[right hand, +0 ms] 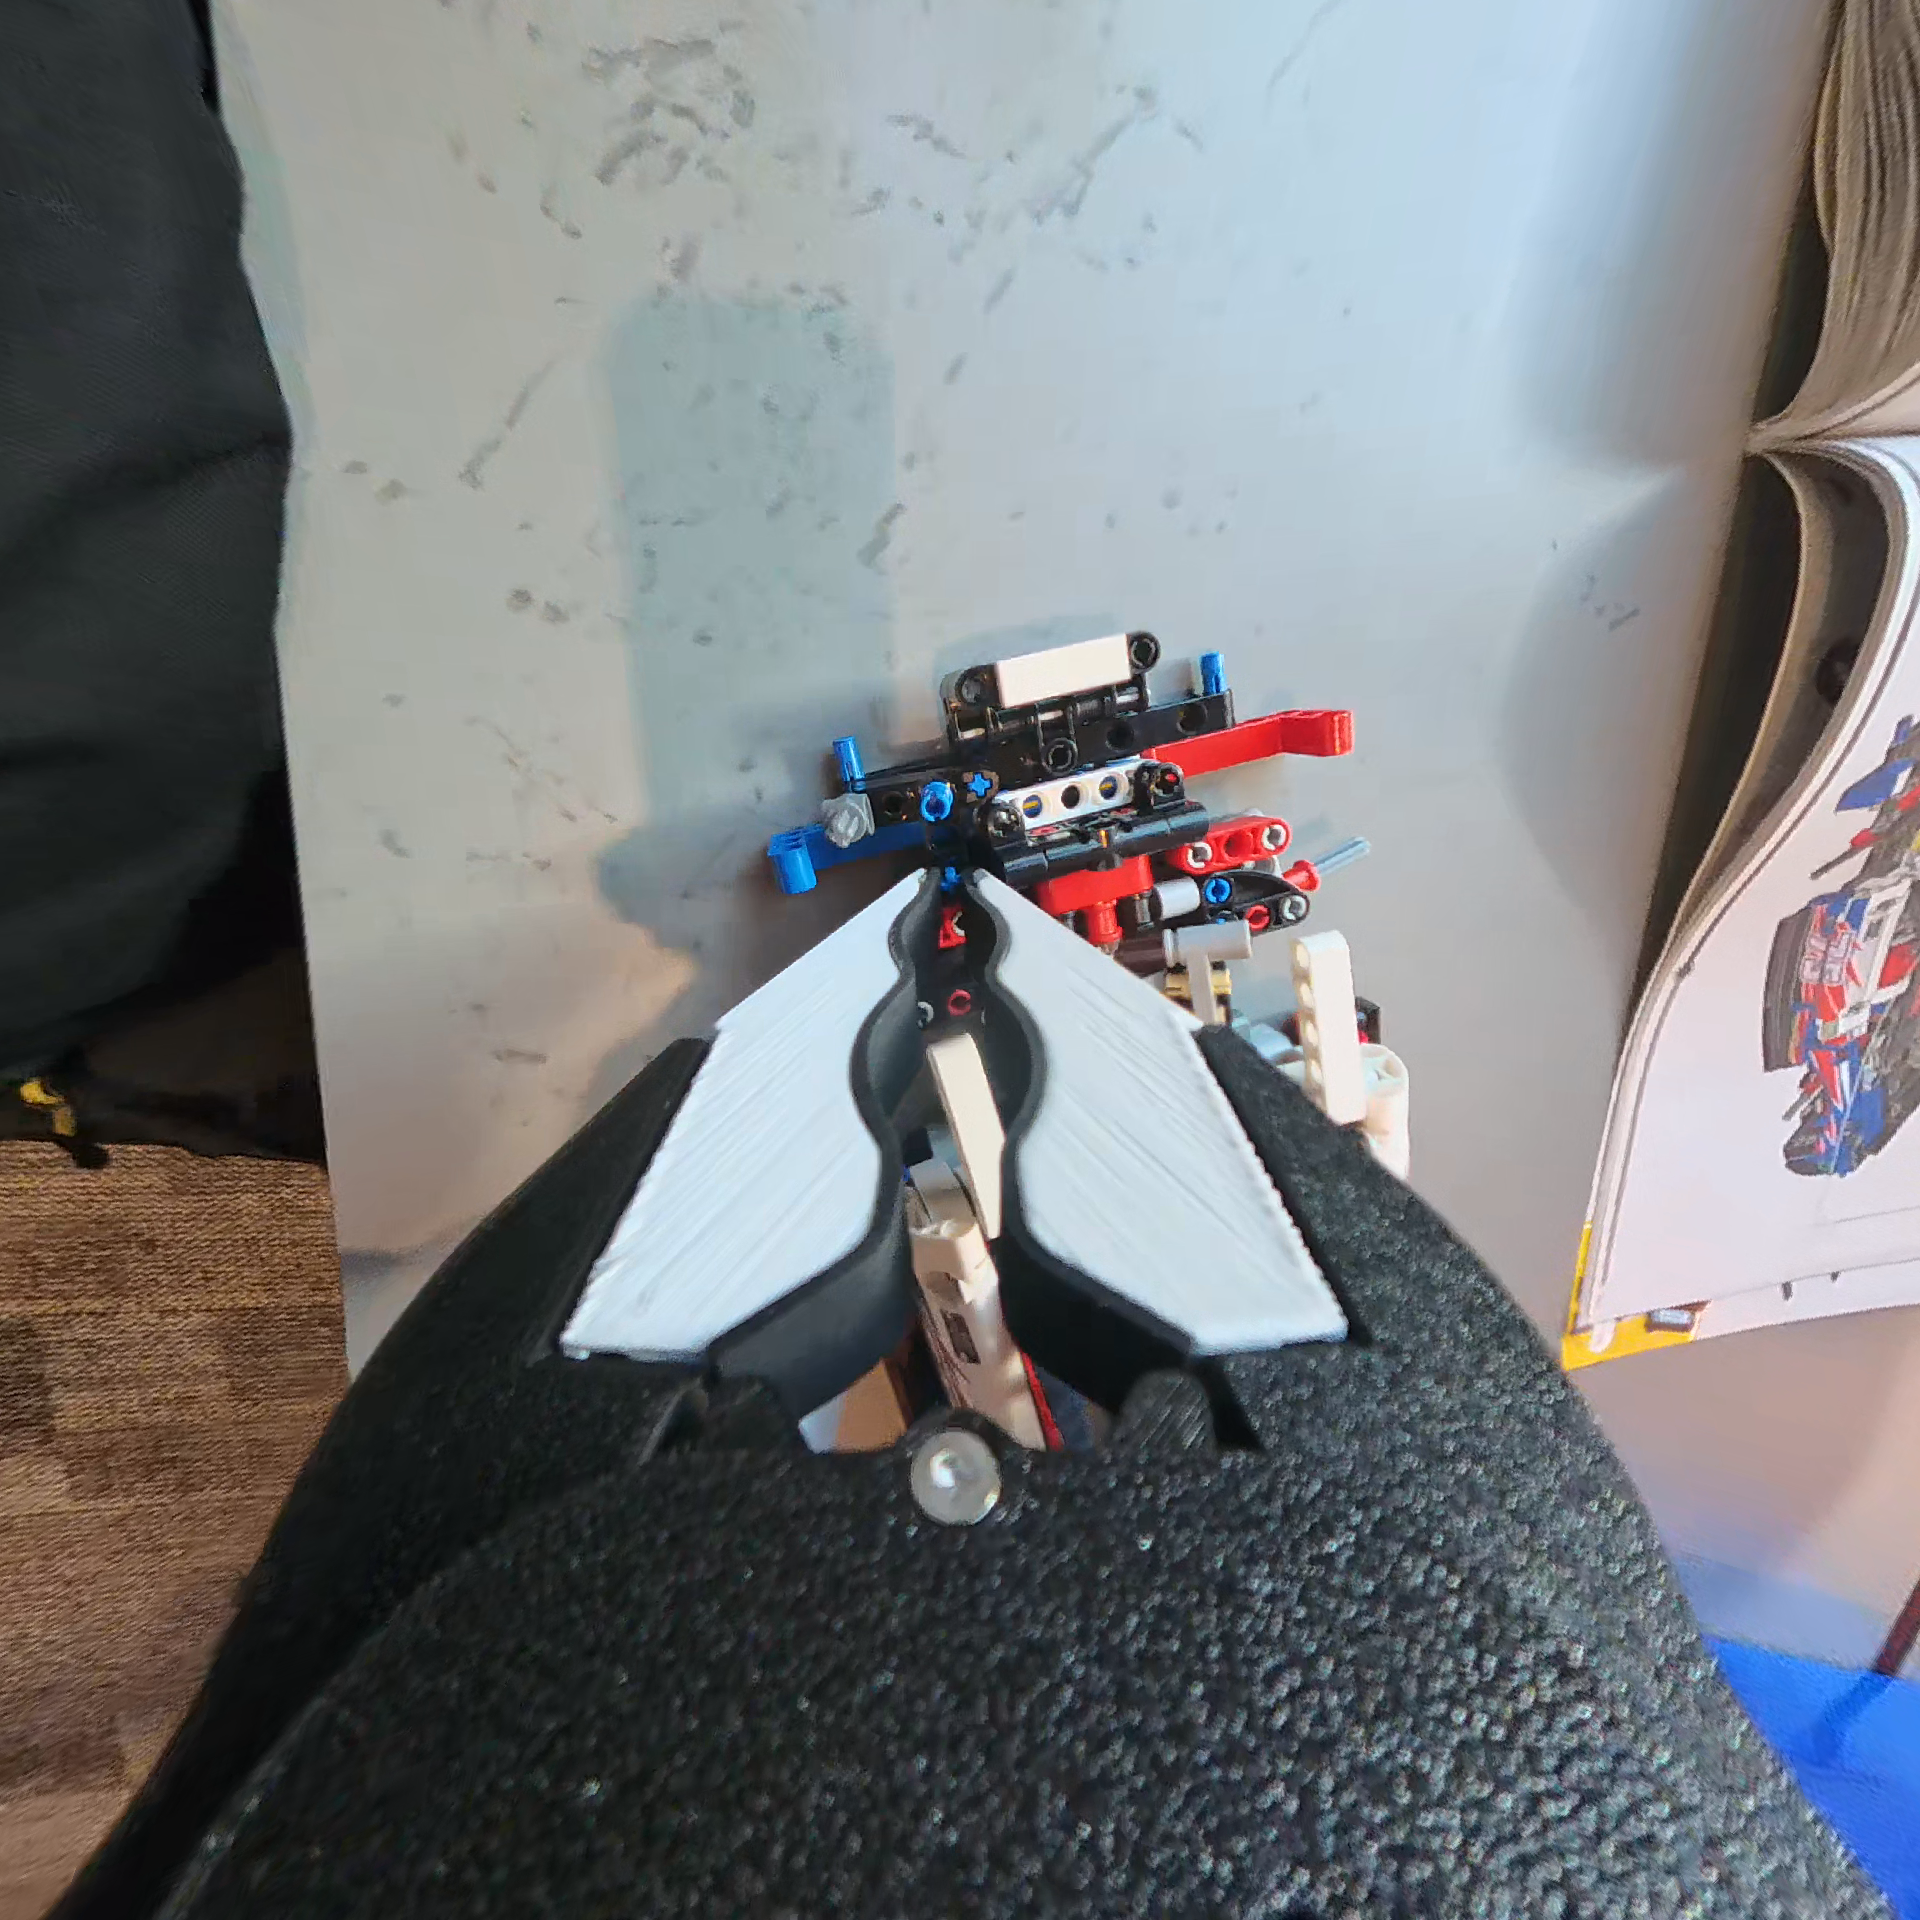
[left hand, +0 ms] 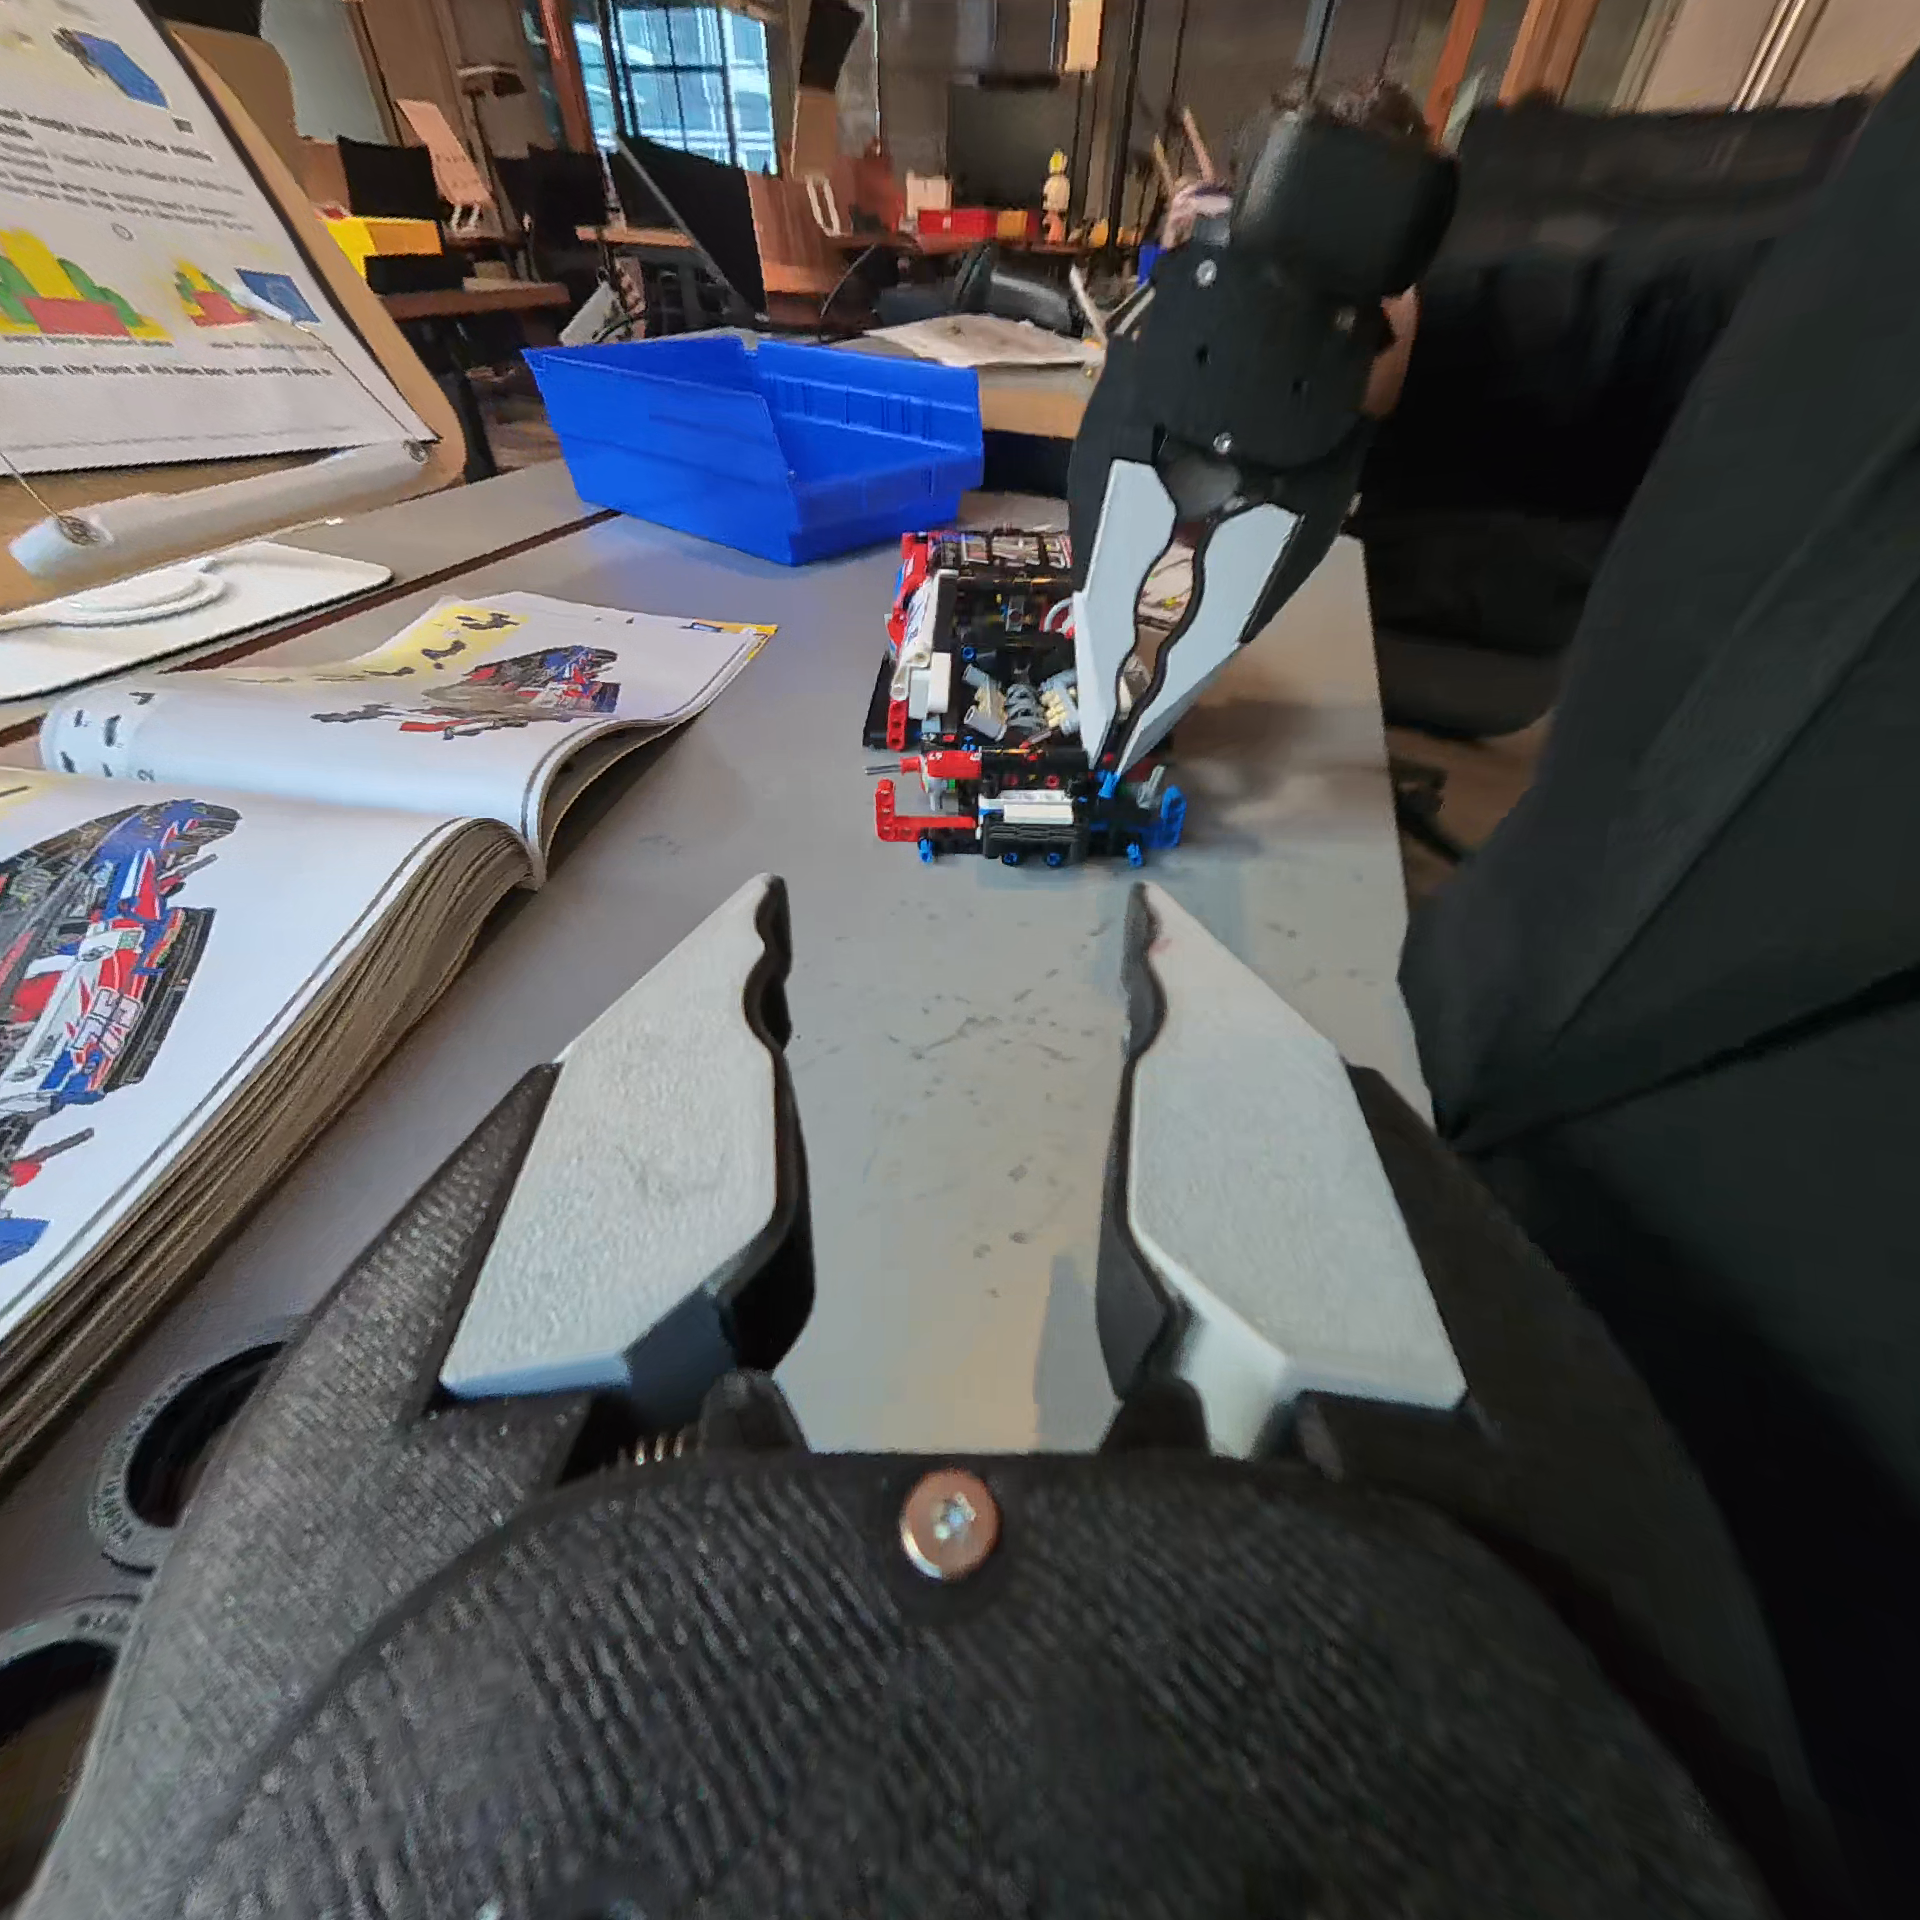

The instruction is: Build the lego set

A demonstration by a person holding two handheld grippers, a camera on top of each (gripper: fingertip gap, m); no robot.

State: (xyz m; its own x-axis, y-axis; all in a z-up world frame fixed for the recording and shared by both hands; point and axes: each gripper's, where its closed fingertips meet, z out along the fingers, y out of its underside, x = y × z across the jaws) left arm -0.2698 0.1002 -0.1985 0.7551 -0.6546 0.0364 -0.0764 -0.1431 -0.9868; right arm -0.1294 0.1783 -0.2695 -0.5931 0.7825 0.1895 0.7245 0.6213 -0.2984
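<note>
A partly built lego model (left hand: 1013,717) of black, red, blue and white technic pieces stands on the grey table (left hand: 935,1049). My left gripper (left hand: 956,902) is open and empty, low over the table, a short way in front of the model. My right gripper (left hand: 1107,767) reaches down onto the model's near right corner. In the right wrist view its tips (right hand: 948,883) are pinched on a small blue pin (right hand: 948,875) at the model (right hand: 1091,769). White beams show through the gap behind the tips.
An open instruction book (left hand: 312,831) lies left of the model and shows at the right of the right wrist view (right hand: 1766,935). A blue bin (left hand: 769,447) stands behind the model. A person in black clothing (left hand: 1662,623) is along the table's right edge. There is about 20 cm between the tips of the two grippers.
</note>
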